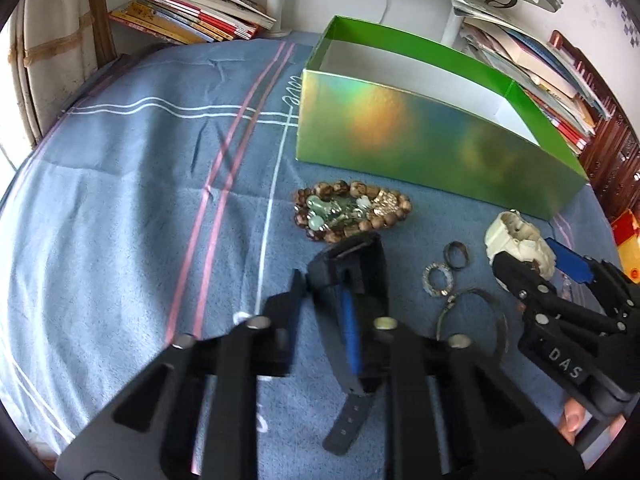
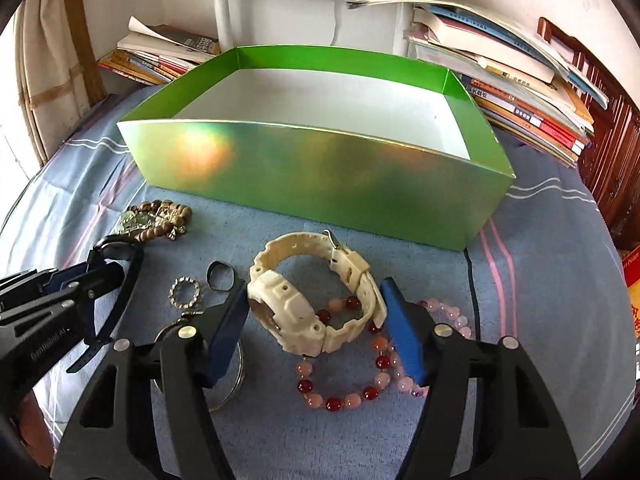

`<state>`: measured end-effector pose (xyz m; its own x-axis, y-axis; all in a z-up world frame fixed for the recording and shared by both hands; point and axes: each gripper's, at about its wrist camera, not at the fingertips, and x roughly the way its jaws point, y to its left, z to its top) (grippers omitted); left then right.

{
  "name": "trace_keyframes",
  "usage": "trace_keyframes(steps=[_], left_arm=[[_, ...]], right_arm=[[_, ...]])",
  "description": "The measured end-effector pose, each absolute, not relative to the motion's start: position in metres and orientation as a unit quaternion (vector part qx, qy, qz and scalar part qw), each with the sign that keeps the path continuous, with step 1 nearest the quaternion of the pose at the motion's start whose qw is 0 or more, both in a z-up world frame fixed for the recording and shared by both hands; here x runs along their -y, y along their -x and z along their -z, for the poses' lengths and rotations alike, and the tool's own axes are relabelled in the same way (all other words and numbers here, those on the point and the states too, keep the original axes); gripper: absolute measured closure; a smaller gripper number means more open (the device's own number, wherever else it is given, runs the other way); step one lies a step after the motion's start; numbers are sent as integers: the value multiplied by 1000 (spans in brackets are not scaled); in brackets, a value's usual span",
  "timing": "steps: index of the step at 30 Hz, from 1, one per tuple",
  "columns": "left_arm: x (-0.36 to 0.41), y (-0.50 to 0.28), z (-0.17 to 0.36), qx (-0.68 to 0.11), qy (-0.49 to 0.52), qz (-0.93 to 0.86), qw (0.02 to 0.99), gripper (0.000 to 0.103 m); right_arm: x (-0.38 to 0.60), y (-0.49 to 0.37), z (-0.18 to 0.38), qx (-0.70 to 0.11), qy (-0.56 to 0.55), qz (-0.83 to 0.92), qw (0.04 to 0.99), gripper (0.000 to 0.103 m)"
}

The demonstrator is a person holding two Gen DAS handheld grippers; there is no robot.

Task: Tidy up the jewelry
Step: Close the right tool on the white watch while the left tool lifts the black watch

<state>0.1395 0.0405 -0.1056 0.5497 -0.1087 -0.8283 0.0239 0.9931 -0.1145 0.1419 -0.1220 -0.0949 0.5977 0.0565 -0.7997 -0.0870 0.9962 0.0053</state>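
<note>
- White watch [image 2: 316,300] lies on the blue bedcloth [image 2: 540,280], just in front of the green box [image 2: 320,184]; its strap loop stands partly up, case lowest and nearest the camera.
- Right gripper [image 2: 316,320] straddles the watch, jaws spread. The left pad sits beside the case, the right pad by the strap; whether either pad touches yet I cannot tell.
- Red-and-pink bead bracelet [image 2: 344,396] lies partly under the watch, and a pale pink bead bracelet [image 2: 448,316] is just beside the right pad. Judgement: close on case and strap only, or the beads may get dragged along.
- Left gripper [image 1: 320,280] is pinched tight on the black watch strap [image 1: 352,320]; the buckle tail [image 1: 348,424] trails on the cloth.
- Near it: dark ring [image 1: 456,254], sparkly ring [image 1: 439,280], thin bangle [image 1: 472,312], wooden-bead heap with jade pieces [image 1: 352,210].
- Box is open, white floor apparently bare. Judgement: each watch must clear the near wall before release; keep the two grippers apart on the way over.
</note>
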Motion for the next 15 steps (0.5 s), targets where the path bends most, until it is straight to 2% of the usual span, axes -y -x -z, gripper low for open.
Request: trace_keyframes(steps=[15], left_arm=[[-40, -120, 91, -452, 34, 42, 890, 94]], right_arm=[[140, -121, 85, -436, -8, -34, 899, 38]])
